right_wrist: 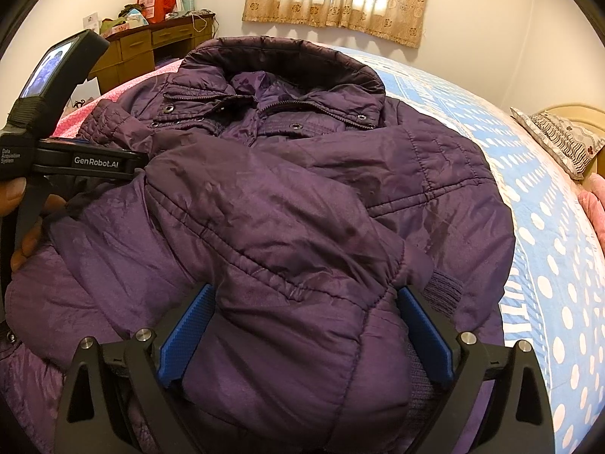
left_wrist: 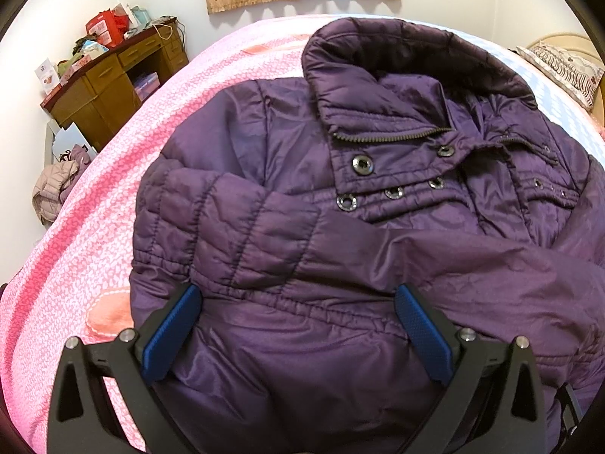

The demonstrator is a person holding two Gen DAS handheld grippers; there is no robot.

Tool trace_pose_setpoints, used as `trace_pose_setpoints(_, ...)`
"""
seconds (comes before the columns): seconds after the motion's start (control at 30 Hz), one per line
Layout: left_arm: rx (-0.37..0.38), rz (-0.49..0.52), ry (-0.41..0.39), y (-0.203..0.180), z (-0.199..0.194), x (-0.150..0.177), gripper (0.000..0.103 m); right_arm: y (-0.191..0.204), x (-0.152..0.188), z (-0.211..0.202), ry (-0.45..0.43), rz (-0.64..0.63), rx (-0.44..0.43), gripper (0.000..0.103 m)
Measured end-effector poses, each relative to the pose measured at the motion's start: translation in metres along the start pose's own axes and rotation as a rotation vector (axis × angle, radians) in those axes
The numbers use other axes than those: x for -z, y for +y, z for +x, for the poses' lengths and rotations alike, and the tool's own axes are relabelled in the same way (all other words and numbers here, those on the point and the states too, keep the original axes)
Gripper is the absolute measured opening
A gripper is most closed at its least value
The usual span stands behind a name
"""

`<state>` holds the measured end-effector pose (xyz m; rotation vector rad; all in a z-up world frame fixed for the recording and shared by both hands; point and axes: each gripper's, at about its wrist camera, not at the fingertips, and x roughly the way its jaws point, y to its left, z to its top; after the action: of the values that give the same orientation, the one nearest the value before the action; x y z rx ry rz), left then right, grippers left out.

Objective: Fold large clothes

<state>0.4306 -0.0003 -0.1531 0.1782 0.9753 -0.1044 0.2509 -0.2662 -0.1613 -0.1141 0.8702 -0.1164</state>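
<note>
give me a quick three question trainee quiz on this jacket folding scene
1. True or false: both sleeves of the quilted purple puffer jacket are folded across its front.
2. The left gripper is: A) shut on a sleeve, B) open over the jacket.
3. What wooden furniture stands beyond the pink patterned bed cover?

Key: 1 true. 2 B; the right gripper is open too. 3 the cluttered brown wooden desk.

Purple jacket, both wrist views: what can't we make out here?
- Purple jacket hem: cut off by the bottom edge in both views, behind the left gripper and right gripper.
- Left sleeve cuff: left wrist view, runs off the right edge.
- Desk clutter: too small to identify.
- Jacket back: hidden against the bed.
</note>
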Motion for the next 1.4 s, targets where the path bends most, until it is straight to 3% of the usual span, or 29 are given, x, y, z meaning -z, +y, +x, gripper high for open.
trace_pose_setpoints(0.6,-0.036,0.01,-0.006,-0.012,-0.003,0.002,0.103,-0.001,-0.003,0.001,0.006,0.004,0.009,0.1)
trace_pose_setpoints(0.73,-0.008,0.005,0.005,-0.008,-0.009,-0.001,0.103,-0.013,-0.006,-0.01,0.013,0.02,-0.048,0.101)
trace_pose_setpoints(0.87,0.04,-0.05,-0.082,0.008,-0.057,0.008,0.103,-0.037,0.003,-0.063,-0.031,0.016,-0.141,0.101)
trace_pose_setpoints(0.93,0.088,-0.064,-0.129,0.019,-0.092,0.026,0.103,-0.058,0.015,-0.092,-0.057,0.045,-0.161,0.101)
trace_pose_setpoints(1.07,0.107,-0.02,-0.227,0.032,-0.153,0.086,0.103,-0.11,0.064,-0.14,-0.079,0.194,-0.234,0.101)
trace_pose_setpoints(1.17,0.145,-0.006,-0.237,0.044,-0.184,0.147,0.103,-0.134,0.108,-0.158,-0.043,0.266,-0.268,0.101)
trace_pose_setpoints(1.3,0.152,-0.017,-0.211,0.058,-0.201,0.217,0.103,-0.138,0.164,-0.172,0.0,0.261,-0.307,0.101)
trace_pose_setpoints(1.4,0.173,-0.026,-0.206,0.061,-0.203,0.249,0.103,-0.133,0.19,-0.173,0.008,0.274,-0.348,0.101)
